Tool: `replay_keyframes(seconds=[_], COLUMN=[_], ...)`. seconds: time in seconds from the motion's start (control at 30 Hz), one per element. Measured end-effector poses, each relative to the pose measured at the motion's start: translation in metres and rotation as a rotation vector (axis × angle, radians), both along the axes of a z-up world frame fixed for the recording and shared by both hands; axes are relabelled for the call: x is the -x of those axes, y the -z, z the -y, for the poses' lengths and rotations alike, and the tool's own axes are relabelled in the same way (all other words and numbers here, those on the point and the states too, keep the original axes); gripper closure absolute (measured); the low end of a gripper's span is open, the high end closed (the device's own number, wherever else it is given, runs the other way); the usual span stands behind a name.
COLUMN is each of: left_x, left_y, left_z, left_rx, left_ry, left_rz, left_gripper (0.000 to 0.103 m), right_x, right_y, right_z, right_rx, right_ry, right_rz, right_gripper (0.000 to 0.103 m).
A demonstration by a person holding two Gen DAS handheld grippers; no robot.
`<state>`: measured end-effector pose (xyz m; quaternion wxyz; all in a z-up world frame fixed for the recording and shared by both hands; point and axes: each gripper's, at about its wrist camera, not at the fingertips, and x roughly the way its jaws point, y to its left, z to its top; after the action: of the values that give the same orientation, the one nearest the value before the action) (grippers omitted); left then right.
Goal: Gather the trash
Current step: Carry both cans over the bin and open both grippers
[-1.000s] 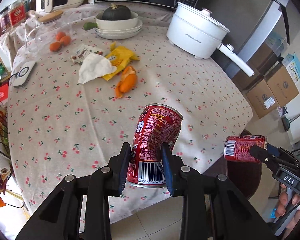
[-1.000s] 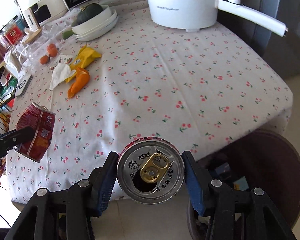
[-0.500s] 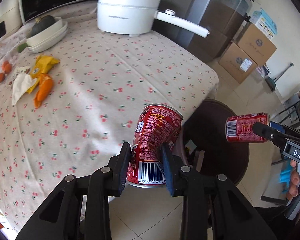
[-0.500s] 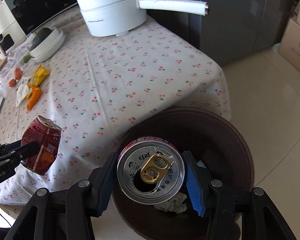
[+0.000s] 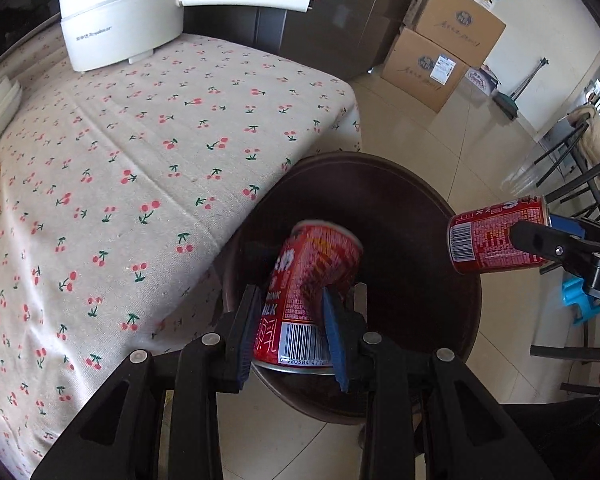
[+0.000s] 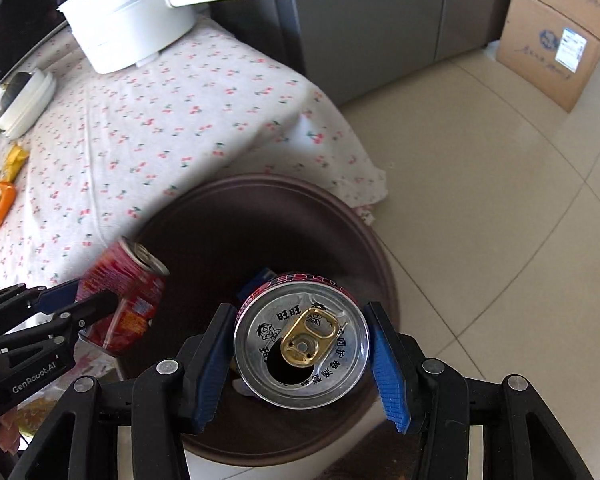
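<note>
Now both grippers hang over the round dark-brown plastic waste bin (image 6: 380, 264) that stands on the tiled floor against the corner of the table with the cherry-print cloth (image 5: 140, 152), each with a can to drop. The left gripper (image 5: 292, 332) has its blue pads closed on a dented red drink can (image 5: 308, 288), pinched low on the body near the barcode, the can leaning toward 1 o'clock over the bin's mouth. The right gripper (image 6: 304, 356) holds a second red drink can with a silver lid and gold pull tab (image 6: 300, 340) across its width, open end facing the camera, the dark bin interior directly behind it.

As I judge it, this is the disposal step: carrying is done and release is due. The next move calls for spreading each pair of fingers while the cans sit inside the rim, the left can being nearer the bin's 9 o'clock edge beside the cloth, so it may need a small shift toward the centre first.

Readable writing: "ILK" on the dented can above its barcode; Chinese characters and a cartoon face on the silver lid; "GenRobot.AI" on the left gripper's body in the right wrist view; faint grey lettering on the white electric pot (image 5: 116, 20), too small to read. Orange and yellow wrappers (image 6: 8, 184) lie on the cloth at 9 o'clock.
</note>
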<state>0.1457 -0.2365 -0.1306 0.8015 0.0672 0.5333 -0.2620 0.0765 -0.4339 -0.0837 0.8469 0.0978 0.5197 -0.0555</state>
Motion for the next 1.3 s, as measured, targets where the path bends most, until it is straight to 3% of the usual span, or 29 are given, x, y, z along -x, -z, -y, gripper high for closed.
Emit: replay_keyframes(seconds=[0.1, 0.17, 0.23, 0.73, 0.77, 0.83, 0.87, 1.3], left_x=[-0.003, -0.004, -0.005, -0.008, -0.008, -0.008, -0.009, 0.000], left_y=[-0.003, -0.008, -0.013, -0.043, -0.044, -0.047, -0.049, -0.072], left_z=[-0.001, -0.007, -0.015, -0.107, -0.113, -0.126, -0.132, -0.224], left_rx=[0.002, 0.011, 0.017, -0.040, -0.044, -0.048, -0.047, -0.027], left_ry=[-0.008, -0.024, -0.041, -0.190, -0.202, -0.230, -0.242, -0.398], left_rz=[0.010, 0.026, 0.039, 0.092, 0.094, 0.098, 0.098, 0.123], left_gripper=[0.060, 0.047, 0.043, 0.029, 0.028, 0.027, 0.026, 0.024], right_x=[-0.001, -0.001, -0.004, -0.018, -0.019, -0.020, -0.020, -0.038], right_y=[0.002, 0.003, 0.005, 0.022, 0.022, 0.021, 0.019, 0.002], right_z=[0.004, 0.005, 0.004, -0.021, -0.023, -0.026, -0.028, -0.076], right_rx=[0.004, 0.008, 0.010, 0.095, 0.102, 0.114, 0.112, 0.097], right_ry=[0.004, 0.003, 0.001, -0.027, -0.026, -0.021, -0.024, -0.090], right_rz=[-0.010, -0.015, -0.018, -0.125, -0.133, -0.130, -0.119, -0.060], right_gripper=[0.047, 0.047, 0.047, 0.046, 0.045, 0.029, 0.026, 0.022])
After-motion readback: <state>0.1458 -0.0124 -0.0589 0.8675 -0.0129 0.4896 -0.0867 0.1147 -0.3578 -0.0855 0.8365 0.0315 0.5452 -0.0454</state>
